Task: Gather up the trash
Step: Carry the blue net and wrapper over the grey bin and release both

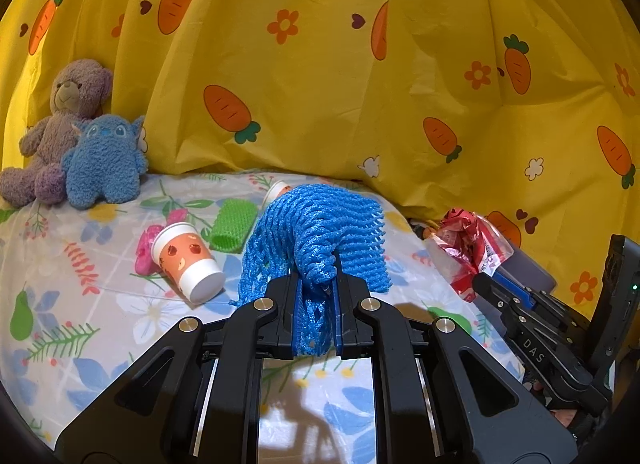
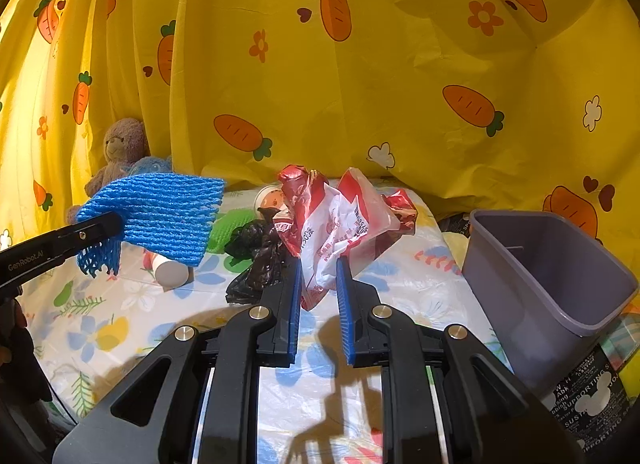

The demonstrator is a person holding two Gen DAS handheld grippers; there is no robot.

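The left gripper is clamped on a blue foam net, lifted above the floral sheet. The right gripper pinches a crumpled red-and-white wrapper beside a grey bin. A paper cup, a green net and a black bag lie on the sheet.

floral bed sheet, 2 paper cups, green net, black bag

Ahead of the left jaws a tipped paper cup and a green foam sleeve lie on the floral sheet, with bare sheet to their left. Right of the right jaws the grey bin stands open-mouthed; a black bag lies just left of them.
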